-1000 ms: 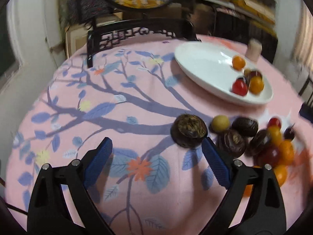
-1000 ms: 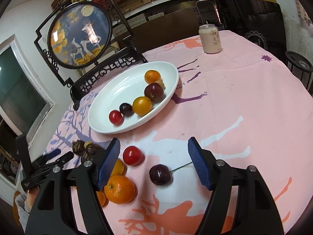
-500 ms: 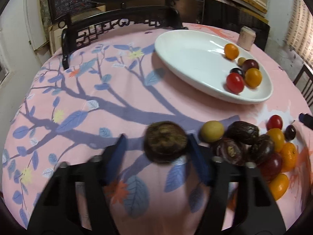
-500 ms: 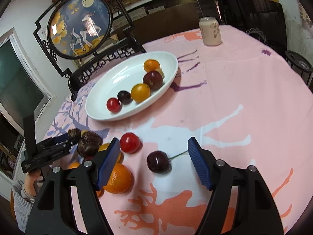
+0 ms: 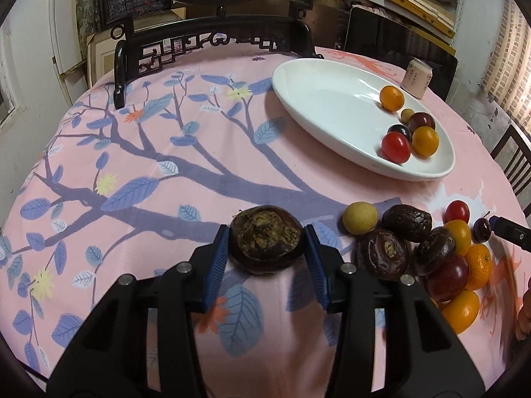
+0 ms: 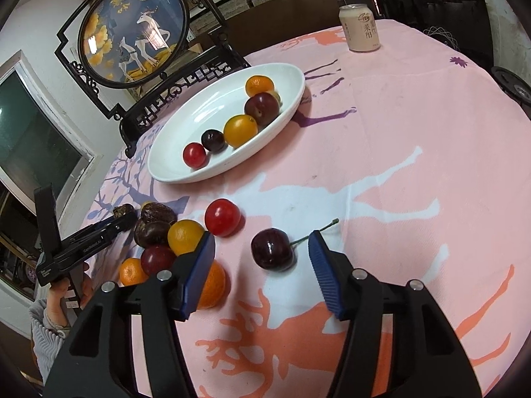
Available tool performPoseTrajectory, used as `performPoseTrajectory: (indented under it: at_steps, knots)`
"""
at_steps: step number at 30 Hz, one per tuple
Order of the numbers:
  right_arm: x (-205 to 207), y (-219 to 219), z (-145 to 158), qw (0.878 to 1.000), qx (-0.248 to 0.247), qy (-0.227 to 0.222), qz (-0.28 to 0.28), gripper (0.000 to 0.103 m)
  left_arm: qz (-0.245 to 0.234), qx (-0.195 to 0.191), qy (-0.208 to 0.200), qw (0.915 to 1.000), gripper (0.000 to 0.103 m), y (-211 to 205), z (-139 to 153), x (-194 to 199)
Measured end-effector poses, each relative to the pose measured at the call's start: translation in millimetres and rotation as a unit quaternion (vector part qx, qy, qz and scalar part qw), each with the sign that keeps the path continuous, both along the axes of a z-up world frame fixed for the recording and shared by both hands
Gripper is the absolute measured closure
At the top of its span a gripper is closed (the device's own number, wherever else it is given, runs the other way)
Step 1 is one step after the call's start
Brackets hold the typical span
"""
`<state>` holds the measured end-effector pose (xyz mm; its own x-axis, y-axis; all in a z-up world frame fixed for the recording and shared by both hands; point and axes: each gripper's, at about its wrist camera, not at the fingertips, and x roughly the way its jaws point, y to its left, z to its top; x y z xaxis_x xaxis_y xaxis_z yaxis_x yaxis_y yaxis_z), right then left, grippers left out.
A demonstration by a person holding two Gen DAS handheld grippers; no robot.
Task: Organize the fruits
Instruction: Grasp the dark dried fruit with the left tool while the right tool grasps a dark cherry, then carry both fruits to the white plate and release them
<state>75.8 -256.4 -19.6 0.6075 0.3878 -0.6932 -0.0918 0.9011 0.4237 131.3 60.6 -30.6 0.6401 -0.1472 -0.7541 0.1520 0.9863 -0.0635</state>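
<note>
My left gripper is shut on a dark wrinkled passion fruit just above the pink cloth. To its right lies a pile of fruit: a yellow ball, more dark wrinkled fruits, tomatoes and oranges. The white oval plate at the back right holds several fruits. My right gripper is open, its jaws either side of a dark cherry with a stem on the cloth. The plate and the left gripper also show in the right wrist view.
A drink can stands at the far side of the round table. A black carved stand with a round painted screen sits behind the plate. A red tomato and an orange lie by my right gripper's left finger.
My left gripper moved forward around the passion fruit and closed on it. My right gripper moved forward, so the cherry now sits between its open jaws.
</note>
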Motion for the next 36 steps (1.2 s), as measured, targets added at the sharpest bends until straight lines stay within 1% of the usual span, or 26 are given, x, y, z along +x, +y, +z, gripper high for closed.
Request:
performPoseTrajectory:
  at_steps: [1,2,5,6,7,8,10,13,14,17,18,21,23,25,26,27,28,29,30,31,34,36]
  knots:
    - [0.9,0.9,-1.0,1.000,-0.001,0.002,0.001,0.044,0.000,0.001,0.000,1.0000,0.057,-0.5,-0.2,0.1]
    - [2.1,2.4,-2.3,1.000,-0.004,0.004,0.002,0.051,0.000,0.002,0.001,1.0000,0.057,-0.6,-0.5,0.3]
    - [8.2,9.0,-9.1,1.000,-0.015,0.020,0.010,0.059,0.000,0.003,0.001,1.0000,0.057,-0.9,-0.5,0.3]
    - [9.0,11.8,-10.8,0.999,-0.025,0.021,0.011,0.061,0.000,0.005,0.001,1.0000,0.057,-1.3,-0.7,0.3]
    - [8.6,13.6,-10.3,0.999,-0.037,0.017,0.010,0.068,0.000,0.005,0.001,1.0000,0.057,-1.1,-1.0,0.3]
    - [8.5,14.9,-10.7,0.999,-0.045,0.015,0.010,0.074,0.000,0.005,0.000,1.0000,0.057,-0.9,-1.0,0.1]
    - [8.0,12.8,-11.0,0.999,-0.040,0.011,0.007,0.074,0.000,0.002,-0.002,1.0000,0.057,-0.8,-0.2,-0.7]
    - [2.7,8.6,-2.3,0.999,-0.035,-0.013,-0.001,0.074,-0.001,0.000,-0.015,0.9999,0.057,-3.4,5.3,-5.8]
    - [2.2,7.2,0.9,0.999,-0.030,-0.021,-0.002,0.074,-0.003,-0.005,-0.021,0.9998,0.057,-5.0,9.3,-7.6]
    - [12.1,9.3,15.4,0.999,-0.035,-0.040,-0.011,0.074,-0.009,-0.044,-0.038,0.9983,0.057,-11.2,30.4,-5.5]
    - [17.1,11.2,19.4,0.998,-0.038,-0.043,-0.012,0.074,-0.010,-0.047,-0.044,0.9979,0.057,-16.9,38.2,-1.0]
    - [42.1,22.1,34.4,0.998,-0.042,-0.051,-0.008,0.074,-0.018,-0.030,-0.055,0.9979,0.057,-40.3,52.2,18.8]
    - [63.3,32.1,41.3,0.997,-0.049,-0.058,-0.007,0.074,-0.023,-0.016,-0.056,0.9980,0.057,-56.8,53.1,34.5]
    - [81.0,38.3,40.6,0.997,-0.041,-0.060,-0.005,0.074,-0.025,-0.013,-0.055,0.9981,0.057,-69.0,47.7,47.4]
    - [87.0,39.7,39.0,0.997,-0.033,-0.064,-0.003,0.073,-0.023,-0.017,-0.058,0.9979,0.048,-71.4,43.9,51.5]
    - [94.1,40.1,35.2,0.997,-0.021,-0.072,-0.001,0.068,-0.020,-0.017,-0.059,0.9979,0.029,-71.7,40.5,53.3]
    - [97.3,40.4,31.8,0.997,-0.021,-0.072,-0.002,0.049,-0.016,-0.014,-0.061,0.9979,0.025,-71.6,36.0,54.6]
    - [98.9,39.9,29.0,0.997,-0.027,-0.071,-0.004,0.043,-0.020,-0.012,-0.064,0.9977,0.024,-70.8,34.4,55.0]
    - [99.5,39.4,28.1,0.997,-0.031,-0.073,-0.001,0.043,-0.023,-0.010,-0.063,0.9977,0.024,-69.8,34.2,55.9]
    - [99.1,37.0,28.6,0.996,-0.031,-0.078,0.002,0.043,-0.014,-0.017,-0.064,0.9977,0.024,-64.7,36.2,56.2]
    - [90.5,25.6,34.0,0.996,-0.010,-0.088,-0.012,0.043,-0.012,-0.050,-0.063,0.9967,0.024,-55.2,42.0,53.0]
    - [82.9,20.9,36.0,0.996,-0.003,-0.087,-0.012,0.043,-0.011,-0.045,-0.066,0.9968,0.021,-53.6,41.9,48.1]
